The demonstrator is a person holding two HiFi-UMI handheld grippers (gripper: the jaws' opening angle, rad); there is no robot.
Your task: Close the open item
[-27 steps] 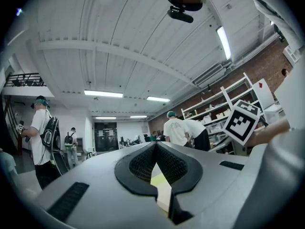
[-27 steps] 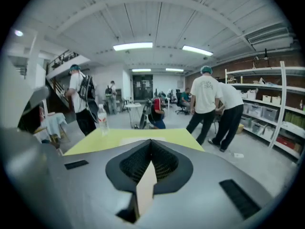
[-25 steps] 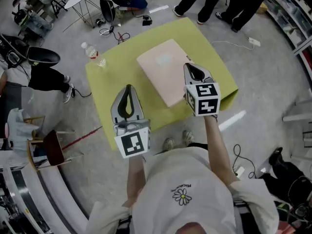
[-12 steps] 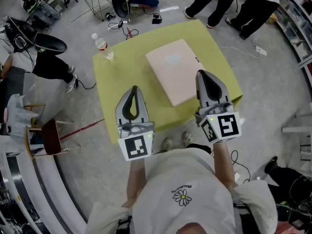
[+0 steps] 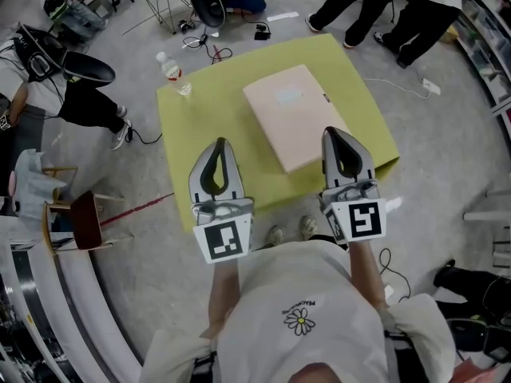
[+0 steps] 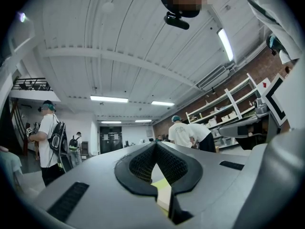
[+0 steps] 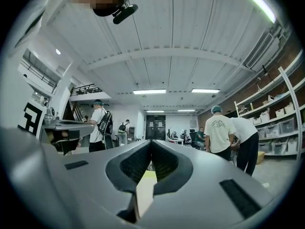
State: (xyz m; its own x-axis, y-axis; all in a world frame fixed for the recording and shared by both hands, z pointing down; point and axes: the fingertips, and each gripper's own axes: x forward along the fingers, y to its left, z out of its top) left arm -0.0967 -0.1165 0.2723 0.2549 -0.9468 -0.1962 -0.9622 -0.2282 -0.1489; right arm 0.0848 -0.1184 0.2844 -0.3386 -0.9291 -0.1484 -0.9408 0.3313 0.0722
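**Lid's down, both grippers parked at the near edge**

Watching from the side here; the pink laptop (image 5: 299,118) is lying flat and shut on the green table (image 5: 184,134), turned a bit skew to the table's sides; its far end sits near the middle of the top, and its near right corner comes close to the table's near edge.

Left gripper (image 5: 219,144) is clenched, tips together, nothing in it; it hangs above the bare green strip to the left of the laptop, apart from it. Right gripper (image 5: 334,132) is clenched too and just as empty; from the head view its tip overlaps the laptop's near right edge, and I can't tell whether it touches or floats above. Both point away from the person, roughly level.

Room to move: the wide bare stretch of table runs from the left gripper up to the bottle (image 5: 174,74), which stands upright by the far left corner, well apart from the laptop; right of the laptop there's only a thin margin of table.

Around the table: the person's shoes (image 5: 291,231) are right under the near edge; two people (image 5: 399,6) stand past the far right corner; a cable (image 5: 399,78) trails on the floor on the right; a chair (image 5: 80,222) sits off to the left.
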